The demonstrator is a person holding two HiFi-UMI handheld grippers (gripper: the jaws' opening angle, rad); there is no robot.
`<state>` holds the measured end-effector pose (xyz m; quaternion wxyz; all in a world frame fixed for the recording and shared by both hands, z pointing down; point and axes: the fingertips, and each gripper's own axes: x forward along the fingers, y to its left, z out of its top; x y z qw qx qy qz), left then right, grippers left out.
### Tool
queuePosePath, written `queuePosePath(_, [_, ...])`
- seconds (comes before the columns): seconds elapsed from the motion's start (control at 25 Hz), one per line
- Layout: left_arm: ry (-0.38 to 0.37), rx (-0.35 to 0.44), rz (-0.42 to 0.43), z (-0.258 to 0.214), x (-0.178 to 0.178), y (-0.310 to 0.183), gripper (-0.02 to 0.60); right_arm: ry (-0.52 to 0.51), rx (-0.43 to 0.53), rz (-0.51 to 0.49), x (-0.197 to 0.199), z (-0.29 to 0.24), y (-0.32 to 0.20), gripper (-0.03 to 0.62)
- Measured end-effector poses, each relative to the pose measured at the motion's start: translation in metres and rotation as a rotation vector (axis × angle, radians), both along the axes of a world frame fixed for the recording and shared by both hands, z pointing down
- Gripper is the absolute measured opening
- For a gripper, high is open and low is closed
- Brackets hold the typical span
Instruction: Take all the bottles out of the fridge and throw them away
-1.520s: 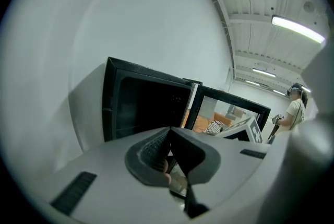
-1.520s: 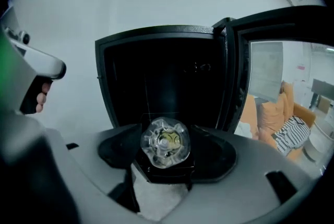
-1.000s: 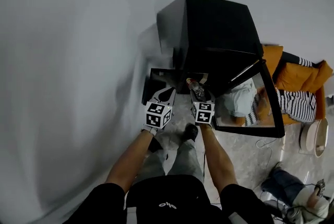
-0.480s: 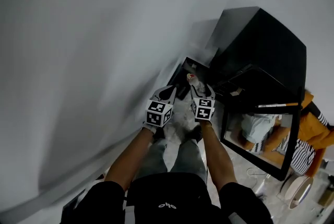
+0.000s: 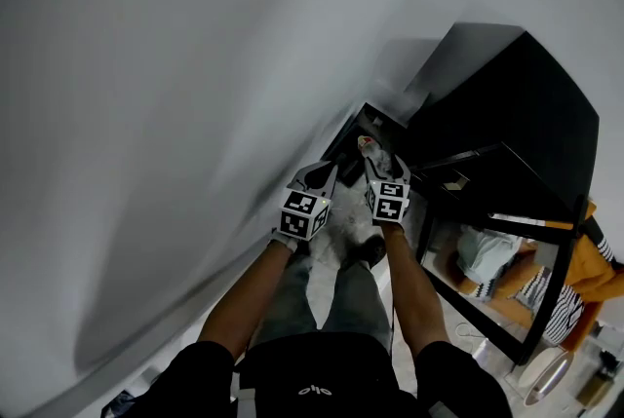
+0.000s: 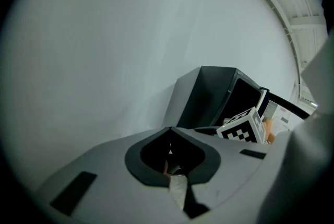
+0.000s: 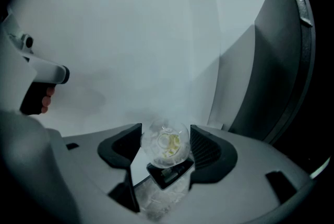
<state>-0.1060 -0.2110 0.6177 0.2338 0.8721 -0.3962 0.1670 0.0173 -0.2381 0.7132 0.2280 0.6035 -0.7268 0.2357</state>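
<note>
pale grey wall (image 5: 195, 65) fills most of the head view and the background of both gripper views. black fridge (image 5: 526, 95) stands at the right, close to that wall, with its door (image 5: 502, 260) swung open towards you; the glass panel in the door shows light and orange shapes. light mottled floor (image 5: 327, 246) is visible between your forearms, below the tongs. a dark box-shaped thing (image 5: 369, 122) sits low between wall and fridge, just beyond the tongs; what it is cannot be confirmed.

your left tongs (image 5: 325, 172) are pressed together at the tips, and the left gripper view shows the two curved jaws meeting in front of the wall. your right tongs (image 5: 383, 163) are just beside them, pinching a clear plastic bottle (image 5: 369, 151). the right gripper view shows that bottle (image 7: 166, 145) lying along the jaws between the ribbed pads, with its rounded end, a yellowish patch in it, projecting past them. the bottle is outside the fridge, held in the air ahead of you, near the wall and above the dark box-shaped thing.
</note>
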Motion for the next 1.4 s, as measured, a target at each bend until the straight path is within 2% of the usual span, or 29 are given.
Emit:
queuePosePath(0.2, [0.001, -0.014, 0.013, 0.042, 0.006, -0.014, 0.0, 0.017, -0.015, -0.029, -0.001, 0.047, -0.023, 0.299])
queuePosePath(0.48, [-0.012, -0.054, 0.052, 0.128, 0.013, -0.029, 0.0, 0.012, -0.073, -0.029, -0.002, 0.149, -0.049, 0.299])
queuePosePath(0.84, [-0.026, -0.094, 0.084, 0.209, 0.016, -0.017, 0.0, 0.053, -0.123, -0.093, -0.004, 0.244, -0.046, 0.299])
queuePosePath(1.12, [-0.042, -0.114, 0.099, 0.235, 0.019, -0.001, 0.0, 0.089, -0.06, -0.104, -0.003, 0.26, -0.053, 0.301])
queuePosePath(1.4, [-0.042, -0.115, 0.095, 0.223, 0.018, 0.006, 0.0, 0.063, -0.044, -0.102, -0.005, 0.236, -0.027, 0.304])
